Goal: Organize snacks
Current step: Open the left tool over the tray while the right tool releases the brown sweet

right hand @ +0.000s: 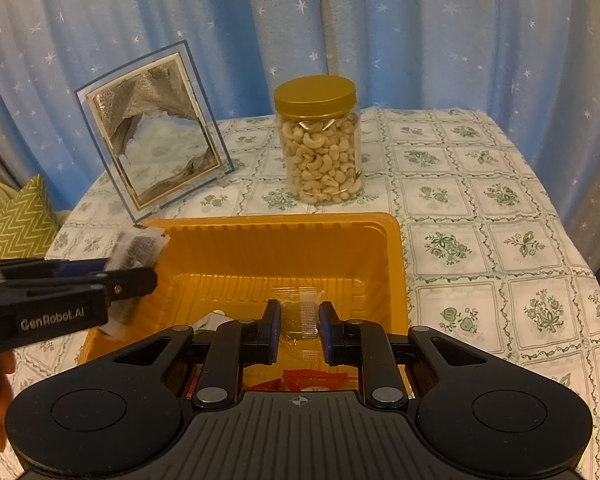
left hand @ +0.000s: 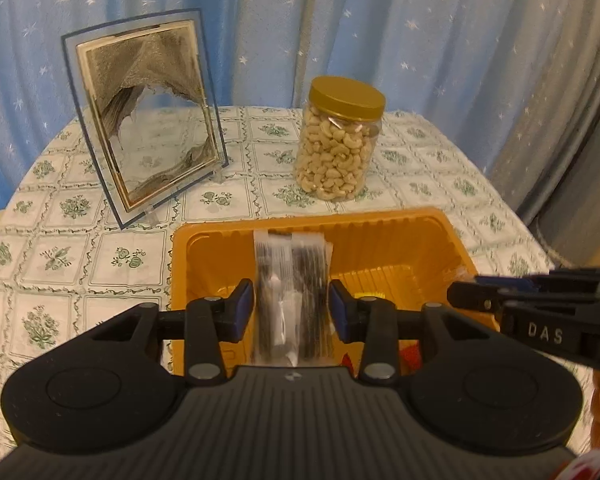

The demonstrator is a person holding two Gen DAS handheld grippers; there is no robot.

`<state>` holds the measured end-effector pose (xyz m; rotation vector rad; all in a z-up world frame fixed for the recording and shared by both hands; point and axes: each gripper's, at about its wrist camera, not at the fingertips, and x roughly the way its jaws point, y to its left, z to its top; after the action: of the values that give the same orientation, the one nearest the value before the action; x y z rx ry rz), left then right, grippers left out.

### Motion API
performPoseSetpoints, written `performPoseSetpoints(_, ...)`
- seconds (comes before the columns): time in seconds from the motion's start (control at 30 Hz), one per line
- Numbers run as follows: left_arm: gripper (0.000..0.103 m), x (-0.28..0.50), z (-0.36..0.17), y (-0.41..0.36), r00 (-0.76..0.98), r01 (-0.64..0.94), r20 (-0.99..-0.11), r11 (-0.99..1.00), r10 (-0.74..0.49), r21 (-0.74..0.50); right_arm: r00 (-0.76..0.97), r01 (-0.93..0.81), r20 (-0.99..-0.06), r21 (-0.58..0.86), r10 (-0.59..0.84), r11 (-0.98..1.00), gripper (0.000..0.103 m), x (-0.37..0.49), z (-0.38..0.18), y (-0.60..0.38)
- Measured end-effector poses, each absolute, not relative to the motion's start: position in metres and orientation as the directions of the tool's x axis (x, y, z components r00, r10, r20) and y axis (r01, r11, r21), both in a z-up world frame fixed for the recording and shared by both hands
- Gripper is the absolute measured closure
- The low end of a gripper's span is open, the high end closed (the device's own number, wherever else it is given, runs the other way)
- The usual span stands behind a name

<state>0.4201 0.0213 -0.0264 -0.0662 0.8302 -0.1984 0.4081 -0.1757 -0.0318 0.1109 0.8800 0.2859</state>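
The left gripper (left hand: 292,304) sits at the bottom middle of its own view, over the orange tray (left hand: 380,236). A clear packet of dark snack sticks (left hand: 290,276) stands between its blue pads. The pads are right beside the packet, but I cannot tell if they press on it. The top of the packet leans on the tray's back wall.

The right gripper (right hand: 299,330) is low in the middle of its view, also over the tray. It is clamped on a small clear packet (right hand: 298,314) with a gold snack inside. Red wrappers (right hand: 312,380) lie in the tray just under it.

Behind the tray, on the flowery tablecloth (right hand: 480,200), stands a jar of cashews (right hand: 318,148) with a gold lid. To its left, in the upper left of both views, a glass picture frame (left hand: 148,120) stands tilted back. Blue curtains with white stars (left hand: 340,20) hang behind the table. A green zigzag cushion (right hand: 16,220) shows at the left edge of the right view.
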Motion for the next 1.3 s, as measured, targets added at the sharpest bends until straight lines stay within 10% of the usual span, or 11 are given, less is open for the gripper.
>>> performPoseSetpoints(1.03,0.055,0.405,-0.024,0.025,0.662,0.181,-0.728,0.981,-0.177,-0.074,0.606,-0.21,-0.724,0.254,0.329,0.944,0.081,0.414,-0.028,-0.168)
performPoseSetpoints(1.17,0.049,0.403,-0.026,0.026,0.661,0.182,-0.731,0.981,-0.173,-0.067,0.637,-0.182,-0.696,0.281,0.331,0.942,0.028,0.412,-0.027,-0.176)
performPoseSetpoints(1.3,0.043,0.399,-0.027,0.026,0.661,0.18,-0.731,0.981,-0.171,-0.067,0.641,-0.158,-0.701,0.28,0.314,0.947,0.028,0.41,-0.027,-0.186)
